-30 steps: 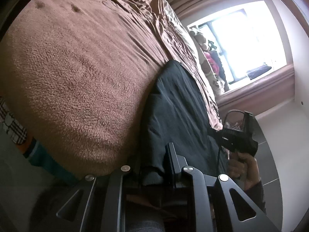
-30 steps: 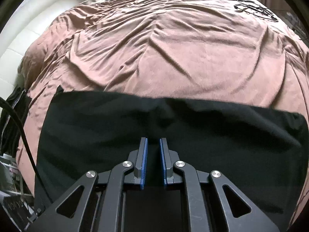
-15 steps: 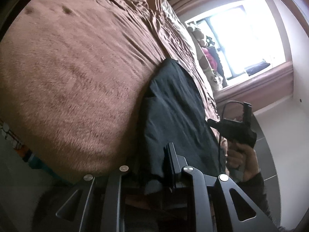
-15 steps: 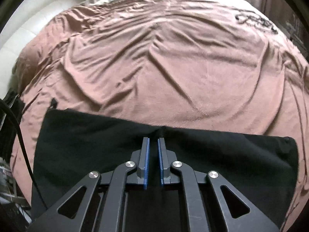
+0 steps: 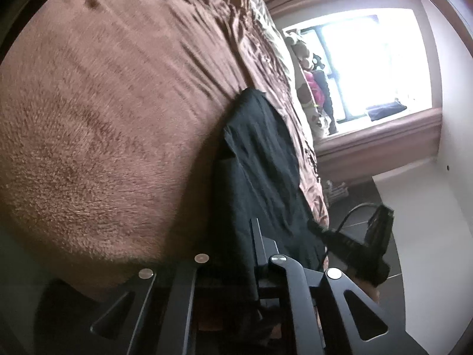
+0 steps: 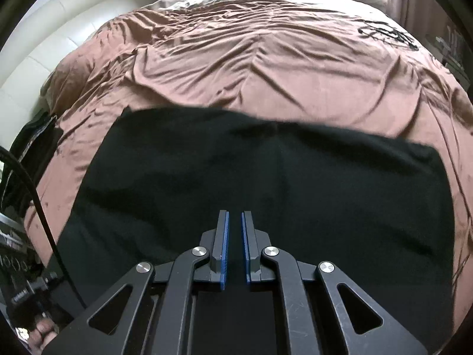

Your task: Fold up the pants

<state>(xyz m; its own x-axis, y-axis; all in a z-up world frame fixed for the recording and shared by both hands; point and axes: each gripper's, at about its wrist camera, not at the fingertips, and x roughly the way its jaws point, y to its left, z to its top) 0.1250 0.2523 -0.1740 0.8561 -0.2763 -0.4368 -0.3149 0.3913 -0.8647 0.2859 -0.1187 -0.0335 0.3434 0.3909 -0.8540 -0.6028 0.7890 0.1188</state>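
Observation:
The black pants (image 6: 266, 177) lie spread across the brown bedspread (image 6: 266, 68), with a crease running down their middle. My right gripper (image 6: 234, 216) hovers over them, its blue pads nearly together and no fabric visibly pinched. In the left wrist view the pants (image 5: 260, 162) stretch away along the bed's edge. My left gripper (image 5: 251, 254) has one end of them between its jaws, which are closing; the fabric hides one finger. The right gripper (image 5: 312, 224) points at the pants' near side from the right.
A white padded headboard (image 6: 74, 38) stands at the far left. Stuffed toys (image 5: 307, 59) sit by a bright window (image 5: 369, 59). A black cable (image 6: 38, 195) hangs at the left and dark clothing (image 6: 35, 148) lies off the bed's edge. Beside the bed is dark floor (image 5: 393, 254).
The right gripper has drawn back from the pants' far edge, so more black fabric lies ahead of its tips. In the left view it sits lower and nearer. The left gripper keeps its hold.

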